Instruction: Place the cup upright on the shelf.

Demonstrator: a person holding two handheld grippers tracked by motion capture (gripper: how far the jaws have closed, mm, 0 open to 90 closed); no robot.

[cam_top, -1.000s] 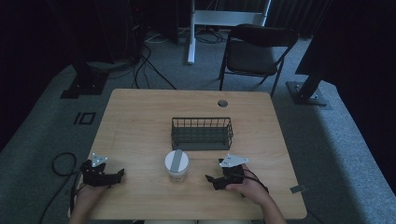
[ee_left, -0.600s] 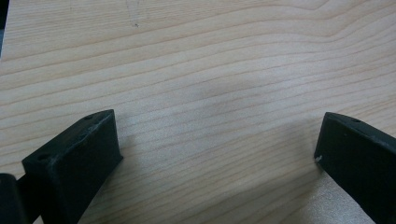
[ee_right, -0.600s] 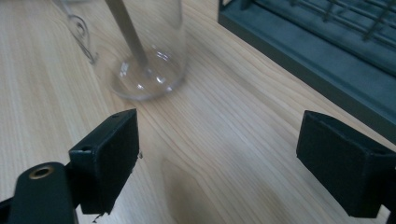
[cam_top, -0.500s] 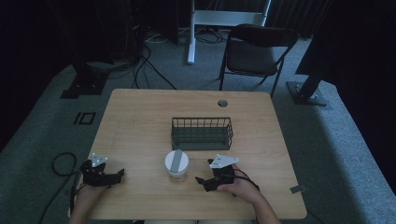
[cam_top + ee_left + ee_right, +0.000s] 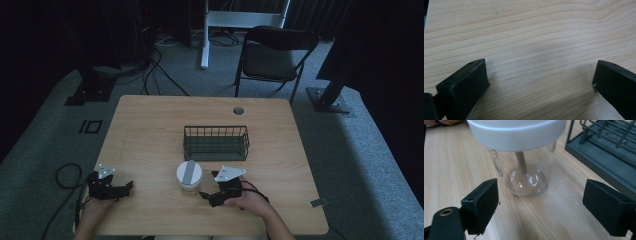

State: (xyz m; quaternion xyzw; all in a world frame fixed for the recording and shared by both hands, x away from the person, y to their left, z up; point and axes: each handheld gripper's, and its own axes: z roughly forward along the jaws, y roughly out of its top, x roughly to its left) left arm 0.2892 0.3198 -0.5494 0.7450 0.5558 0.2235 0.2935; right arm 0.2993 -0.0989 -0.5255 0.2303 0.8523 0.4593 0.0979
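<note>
Now the right gripper [image 5: 206,195] is sitting closer to the jar [image 5: 189,174] than a second ago, fingers [image 5: 480,205] gaping apart, empty. Jar is standing upright, axis vertical, white lid uppermost, on the worktop [image 5: 150,130] before the wire basket [image 5: 216,142]. Left gripper [image 5: 125,187] is resting unmoved, fingers apart.

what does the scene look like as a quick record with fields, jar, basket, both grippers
jar: clear jar with white lid, upright on the table
basket: dark wire basket, beyond the jar, apart from it
right gripper: jaws open, aimed at the jar base, not touching it
left gripper: jaws open over bare wood near the table's left front edge
holding: nothing in either gripper
</note>
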